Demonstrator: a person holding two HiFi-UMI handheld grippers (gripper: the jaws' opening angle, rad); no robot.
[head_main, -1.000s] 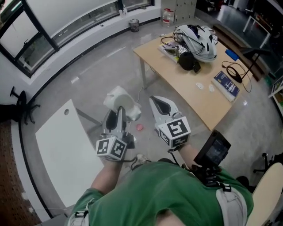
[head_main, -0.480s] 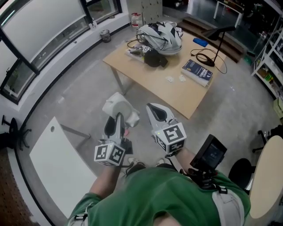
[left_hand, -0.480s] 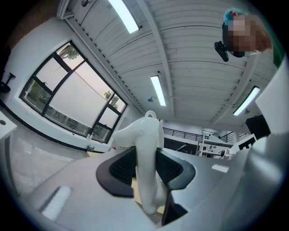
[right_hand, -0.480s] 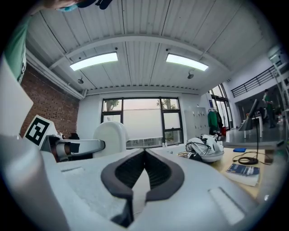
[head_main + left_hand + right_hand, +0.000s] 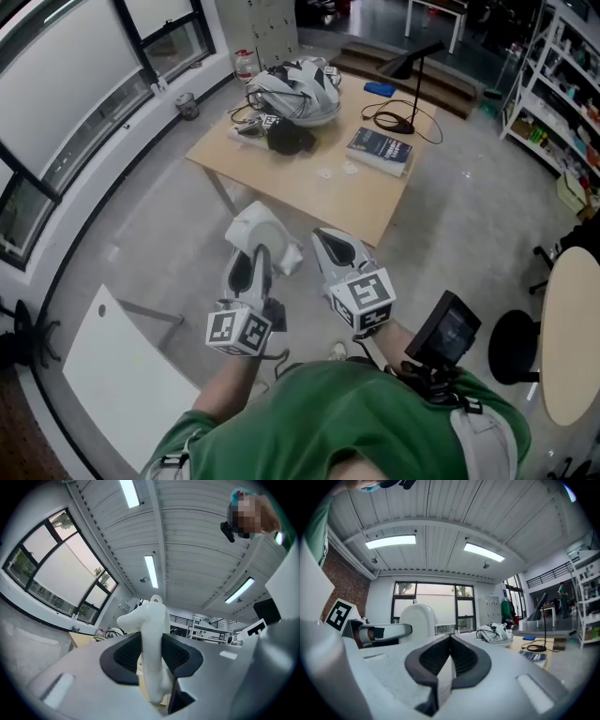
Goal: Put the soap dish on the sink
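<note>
The left gripper (image 5: 253, 261) pinches a white soap dish (image 5: 261, 230) between its black pads, the dish standing on edge and held in the air above the grey floor, just in front of a wooden table (image 5: 375, 202). The right gripper (image 5: 330, 242) is just beside it, jaws pressed together with nothing in them. A dark blue book (image 5: 380, 150) lies on the table; its cover print is too small to read. Each gripper's cube (image 5: 364, 298) bears black-and-white square markers.
</note>
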